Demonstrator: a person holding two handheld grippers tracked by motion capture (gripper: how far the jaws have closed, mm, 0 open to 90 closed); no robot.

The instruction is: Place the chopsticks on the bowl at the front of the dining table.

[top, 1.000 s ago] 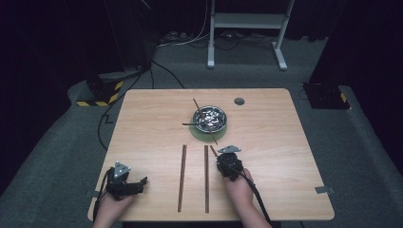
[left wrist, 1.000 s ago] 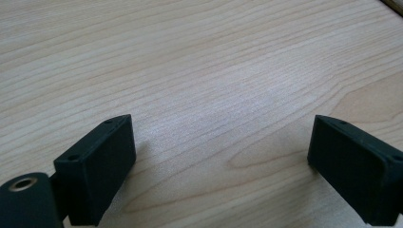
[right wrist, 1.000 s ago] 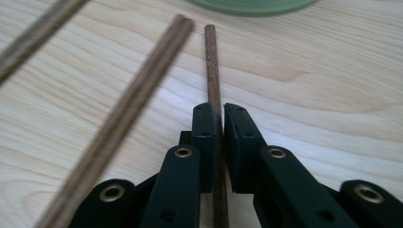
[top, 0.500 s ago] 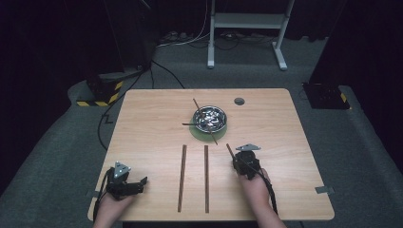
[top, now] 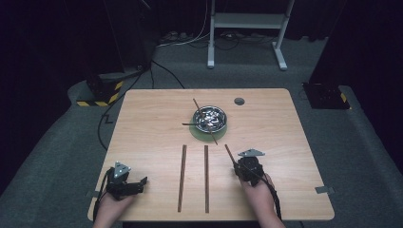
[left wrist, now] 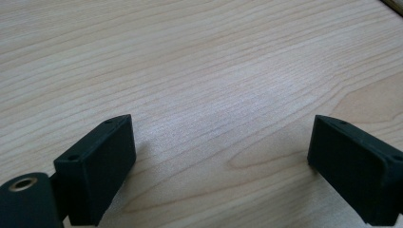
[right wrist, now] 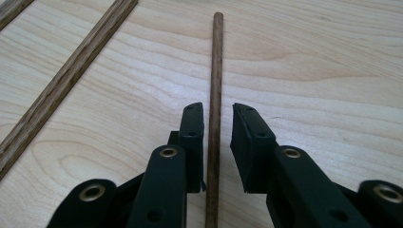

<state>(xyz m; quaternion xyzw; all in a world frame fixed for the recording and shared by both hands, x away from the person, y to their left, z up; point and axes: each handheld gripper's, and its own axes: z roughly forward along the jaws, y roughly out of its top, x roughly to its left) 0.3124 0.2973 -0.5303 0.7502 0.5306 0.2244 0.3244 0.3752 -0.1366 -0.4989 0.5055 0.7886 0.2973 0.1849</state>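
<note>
Near the worktop's [top: 285, 123] front edge, the right tool [right wrist: 217, 121] has drawn back with a dowel [right wrist: 215, 85], jaws loosely around it; left tool [left wrist: 218, 156] stays released.

I saw a thin round dowel [right wrist: 216, 71] lying flat on the table, running straight away from me, just right of two flat strips [top: 182, 176] that lay parallel. Farther up stood a metal bowl [top: 210, 118] on a green mat [top: 199, 134], with dark sticks [top: 197, 106] resting across and against it.
</note>
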